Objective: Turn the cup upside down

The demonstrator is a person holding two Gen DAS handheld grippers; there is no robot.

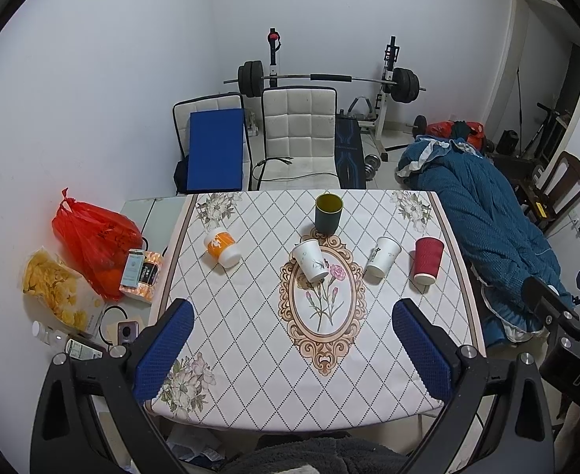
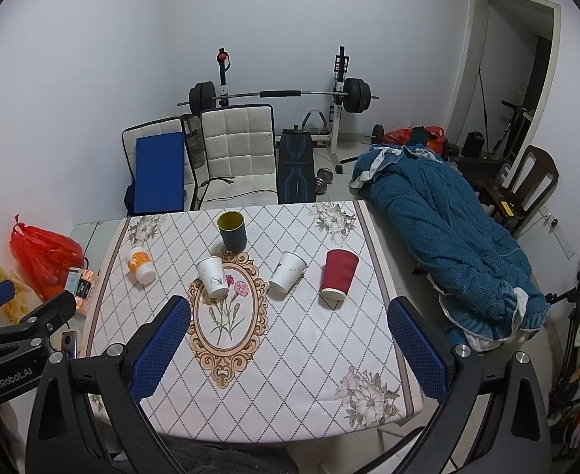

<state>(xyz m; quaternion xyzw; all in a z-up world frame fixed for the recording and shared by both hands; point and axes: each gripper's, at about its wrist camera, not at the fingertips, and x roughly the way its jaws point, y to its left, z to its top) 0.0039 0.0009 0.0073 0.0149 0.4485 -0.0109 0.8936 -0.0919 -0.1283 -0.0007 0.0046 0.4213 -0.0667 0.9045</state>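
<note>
Several cups stand upright on the patterned tablecloth (image 1: 250,355): a dark green cup with a yellow inside (image 1: 328,213) (image 2: 231,230) at the back, an orange-and-white cup (image 1: 222,247) (image 2: 140,265), a white flowered cup (image 1: 310,260) (image 2: 212,276), a white paper cup (image 1: 382,257) (image 2: 287,271) and a red ribbed cup (image 1: 427,260) (image 2: 338,274). My left gripper (image 1: 294,312) is open and empty above the table's near half. My right gripper (image 2: 290,310) is open and empty too, well short of the cups.
A red plastic bag (image 1: 92,241), a snack packet (image 1: 55,288) and small boxes (image 1: 142,274) lie left of the cloth. White chairs (image 1: 298,130) stand behind the table, with a barbell rack (image 1: 329,79) further back. A blue quilt (image 1: 487,217) lies on the right.
</note>
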